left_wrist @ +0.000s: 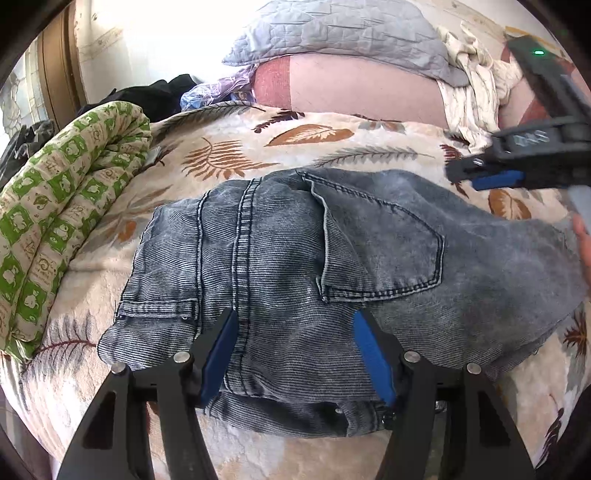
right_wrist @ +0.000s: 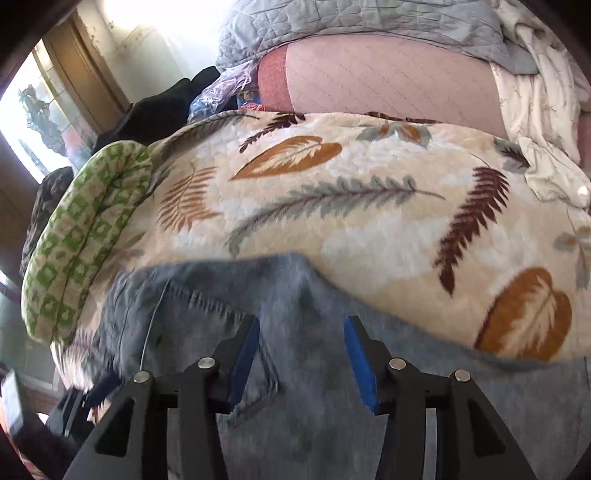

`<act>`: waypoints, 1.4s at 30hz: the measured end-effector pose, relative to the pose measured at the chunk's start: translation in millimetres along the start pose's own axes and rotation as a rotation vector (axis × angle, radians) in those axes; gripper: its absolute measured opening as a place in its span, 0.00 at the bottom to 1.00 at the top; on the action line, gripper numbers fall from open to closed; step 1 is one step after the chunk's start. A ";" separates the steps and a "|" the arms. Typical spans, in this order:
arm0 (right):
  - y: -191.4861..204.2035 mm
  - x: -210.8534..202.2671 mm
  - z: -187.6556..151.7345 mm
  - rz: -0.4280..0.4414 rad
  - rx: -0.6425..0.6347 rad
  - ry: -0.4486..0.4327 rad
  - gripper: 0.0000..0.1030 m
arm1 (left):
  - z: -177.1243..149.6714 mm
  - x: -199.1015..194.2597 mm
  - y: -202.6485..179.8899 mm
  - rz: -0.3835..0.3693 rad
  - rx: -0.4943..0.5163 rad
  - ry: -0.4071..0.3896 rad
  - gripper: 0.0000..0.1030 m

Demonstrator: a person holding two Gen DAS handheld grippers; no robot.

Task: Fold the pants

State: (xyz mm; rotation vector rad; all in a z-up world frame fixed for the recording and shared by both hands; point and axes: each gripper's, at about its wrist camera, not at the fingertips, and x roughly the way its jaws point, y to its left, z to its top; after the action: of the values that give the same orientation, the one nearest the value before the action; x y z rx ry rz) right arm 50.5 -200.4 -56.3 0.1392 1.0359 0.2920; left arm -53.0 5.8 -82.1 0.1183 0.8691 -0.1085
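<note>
Spread across a bed, a cream plush blanket printed with brown and grey leaves serves as the folding surface. A rolled green-and-cream patterned quilt lies along its left edge, and a grey quilted cover lies behind, both clear of the work area.

The washed grey-blue denim pants lie in a compact bundle on the blanket, back pocket facing up, which suggests at least one fold is complete.

The left gripper hovers over the near waistband edge with its blue pads spread apart; whether the pads touch the fabric cannot be determined.

The right gripper is also spread, and nothing is pinched between its pads. In the left wrist view it sits above the far right portion of the pants. That view is blurred.
</note>
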 end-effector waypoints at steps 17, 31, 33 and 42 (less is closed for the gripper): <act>1.3 -11.7 -91.4 -0.087 -0.020 0.124 0.50 | -7.9 2.5 -19.2 -0.037 0.098 0.001 0.53; -12.4 -15.5 -115.4 -0.161 0.023 0.069 0.15 | -7.6 2.8 -20.7 -0.061 0.094 -0.020 0.42; -18.2 -22.5 -119.8 -0.137 0.043 0.050 0.15 | -9.4 1.9 -21.8 -0.056 0.105 -0.029 0.42; -62.6 -62.9 -143.3 -0.181 0.089 -0.017 0.15 | -13.6 -5.8 -25.6 -0.032 0.109 -0.085 0.43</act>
State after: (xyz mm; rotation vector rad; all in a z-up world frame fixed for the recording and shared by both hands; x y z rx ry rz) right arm -92.2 -282.4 -92.4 0.1265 1.0378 0.0809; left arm -70.7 -17.2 -87.8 0.2009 0.7801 -0.1896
